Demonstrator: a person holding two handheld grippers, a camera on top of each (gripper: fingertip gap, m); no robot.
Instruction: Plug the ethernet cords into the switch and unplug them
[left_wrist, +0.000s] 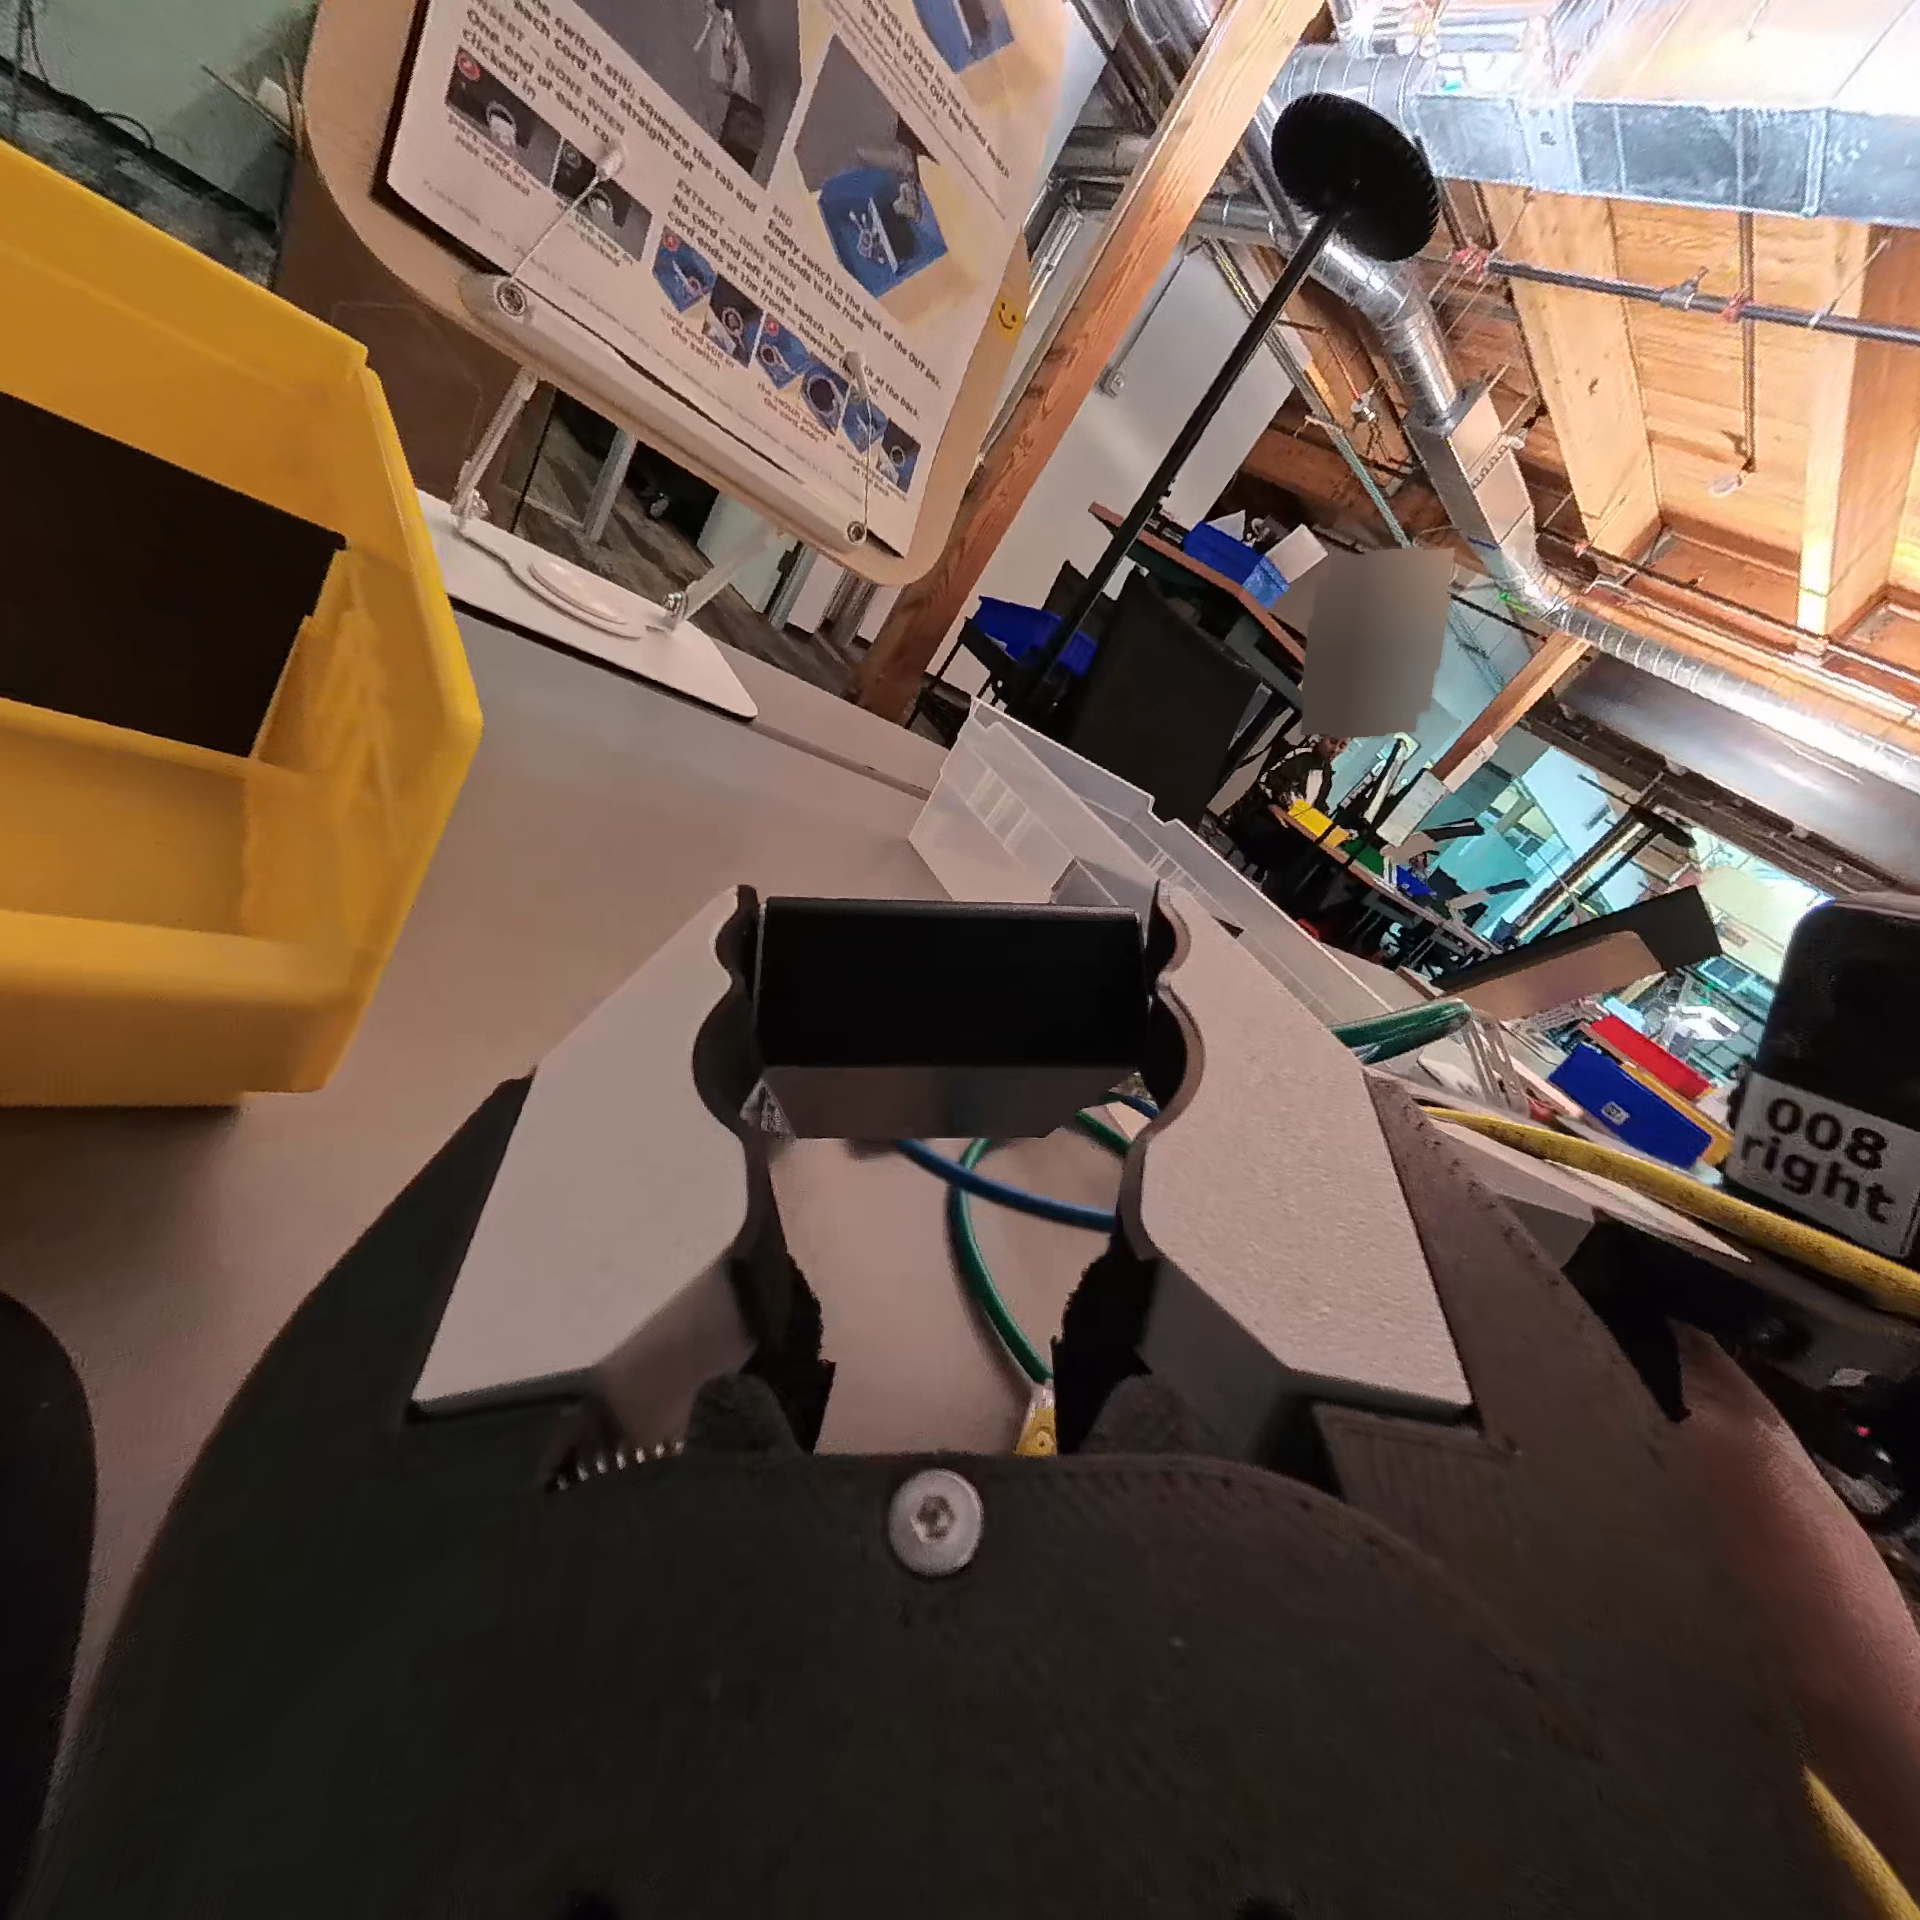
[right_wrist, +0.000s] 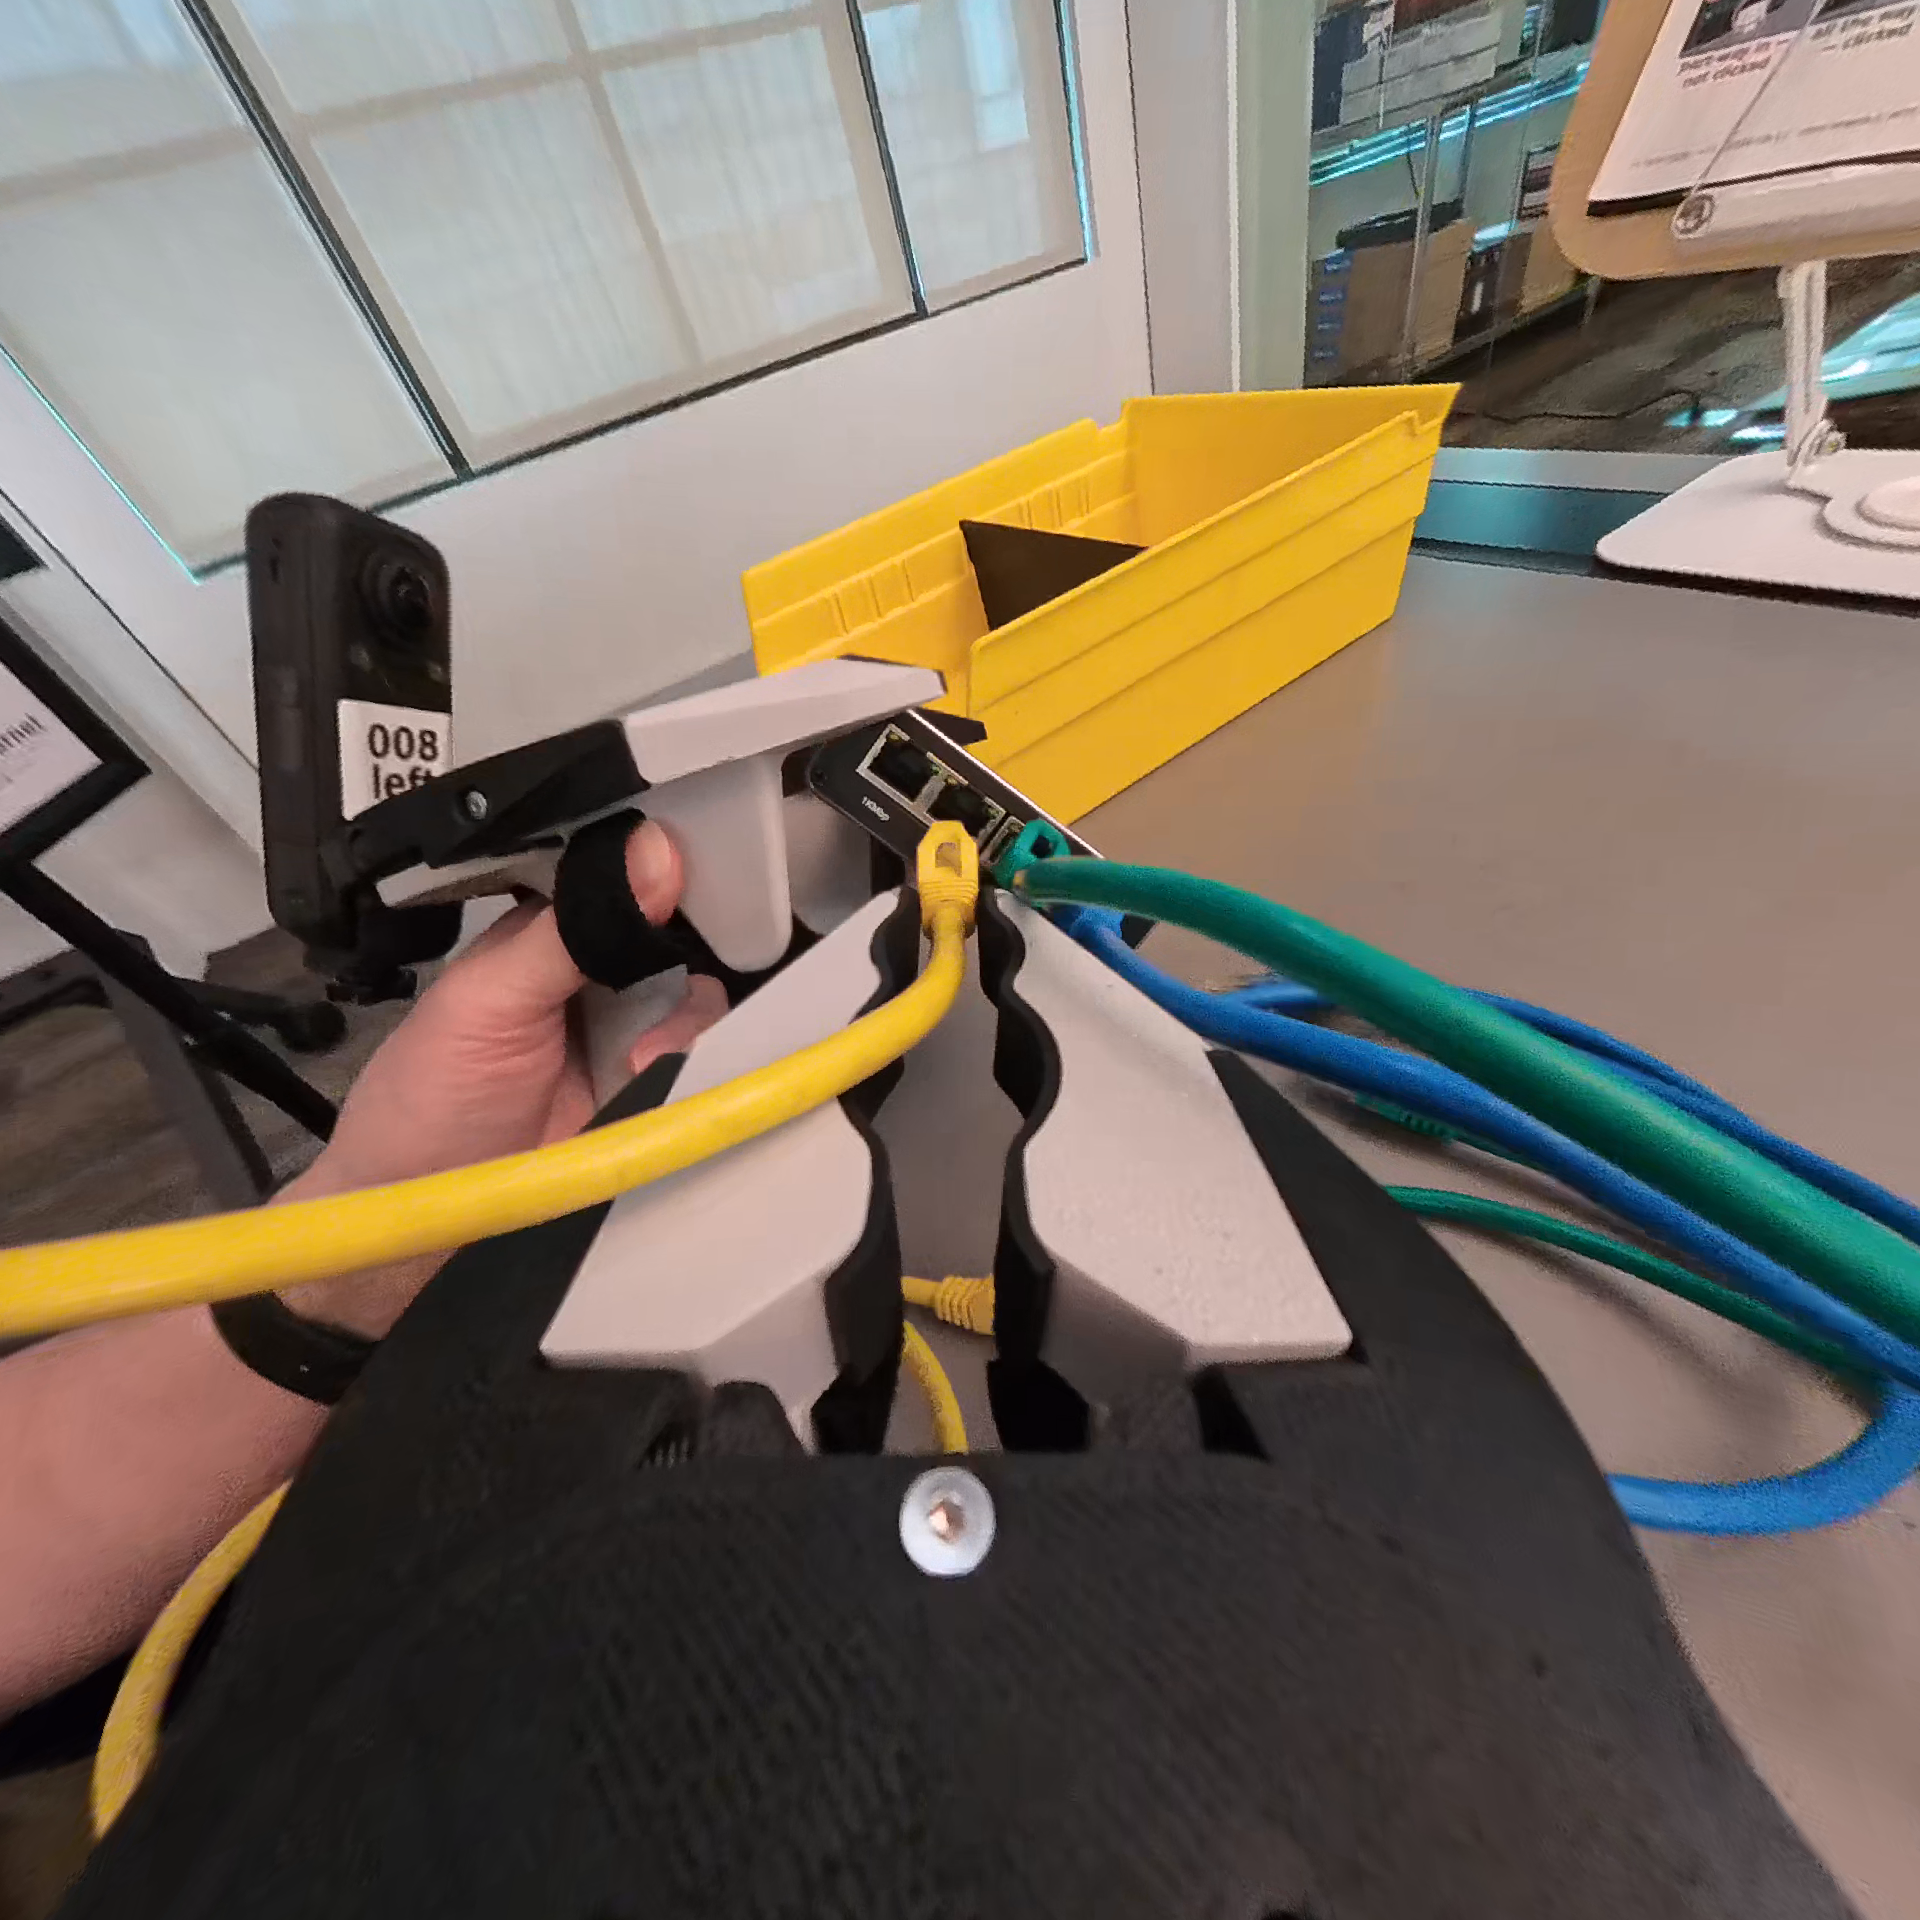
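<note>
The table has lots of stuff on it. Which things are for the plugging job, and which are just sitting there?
For the job:
switch
yellow cord
green cord
blue cords
left gripper
right gripper

Just sitting there:
yellow bin
instruction board
clear tray

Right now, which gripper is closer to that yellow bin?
Left. The left gripper, clamped on the black switch, sits right in front of the yellow bin; the right gripper, pinching the yellow cord, is farther back.

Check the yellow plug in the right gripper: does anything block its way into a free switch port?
Nothing visible does. The yellow plug sits just before the switch, whose nearest ports are empty; the green plug occupies the next one over.
</note>
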